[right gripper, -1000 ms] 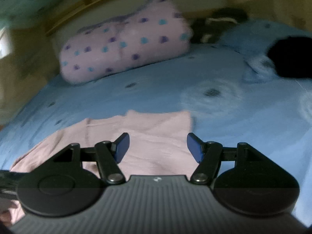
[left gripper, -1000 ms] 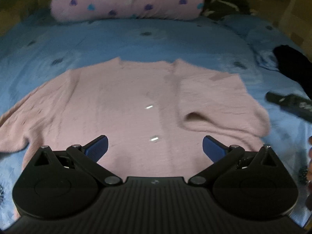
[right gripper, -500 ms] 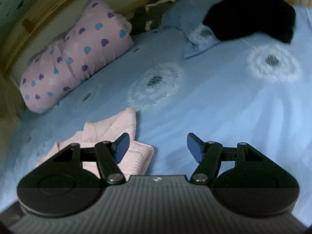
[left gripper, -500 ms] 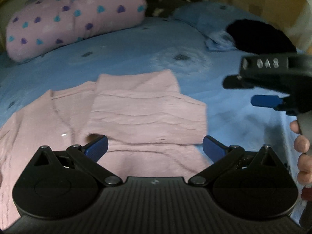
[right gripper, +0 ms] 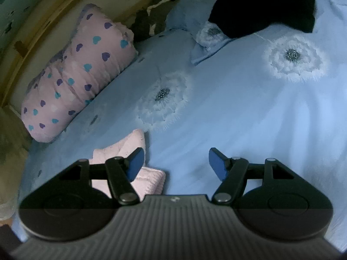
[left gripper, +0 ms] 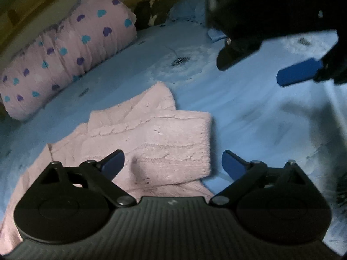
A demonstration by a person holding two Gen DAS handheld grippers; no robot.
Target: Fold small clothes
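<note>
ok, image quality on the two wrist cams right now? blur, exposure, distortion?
Left wrist: dim; the right tongs smear into a dark blur top right, and the pink knit sweater is soft. Right wrist: sharper; the dandelion print on the blue bedsheet is crisp, but the black garment is crushed to featureless black. Both views: heavy fisheye bending and dark corners.

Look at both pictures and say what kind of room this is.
Most likely a bedroom: a bed with a blue flower-print sheet, a pink heart-patterned pillow by the headboard, and a pink knitted sweater spread for folding.
</note>
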